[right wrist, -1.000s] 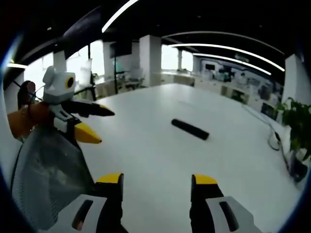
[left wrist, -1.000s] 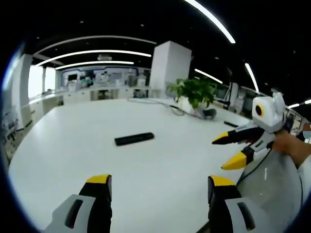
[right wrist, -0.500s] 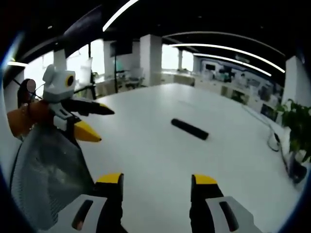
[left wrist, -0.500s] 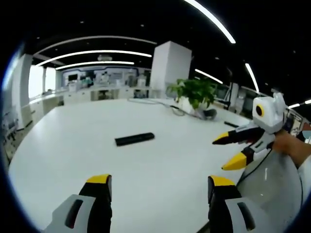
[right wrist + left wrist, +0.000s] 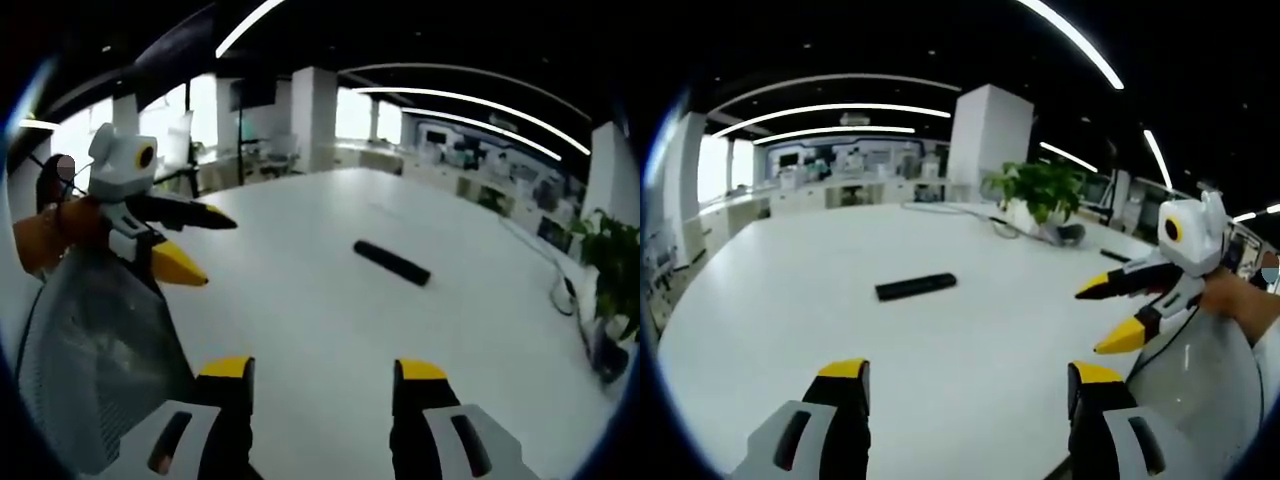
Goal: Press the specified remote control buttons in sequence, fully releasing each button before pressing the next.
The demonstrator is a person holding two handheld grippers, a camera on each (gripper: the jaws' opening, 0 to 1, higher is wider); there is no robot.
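Note:
A black remote control (image 5: 915, 287) lies flat on the big white table (image 5: 790, 300), far ahead of my left gripper (image 5: 968, 372), which is open and empty. In the right gripper view the same remote control (image 5: 392, 263) lies beyond my right gripper (image 5: 325, 372), also open with nothing between its yellow-tipped jaws. The right gripper (image 5: 1115, 312) enters the left gripper view from the right, held by a hand, jaws apart above the table edge. The left gripper (image 5: 195, 245) shows at the left of the right gripper view, jaws apart too.
A potted green plant (image 5: 1038, 192) with cables (image 5: 1005, 225) stands at the table's far side. A grey mesh chair back (image 5: 95, 350) sits beside the table edge under the left gripper. Desks and a white pillar (image 5: 985, 135) lie beyond.
The right gripper's view has shifted slightly; the left gripper appears a little higher in it. The remote has not moved.

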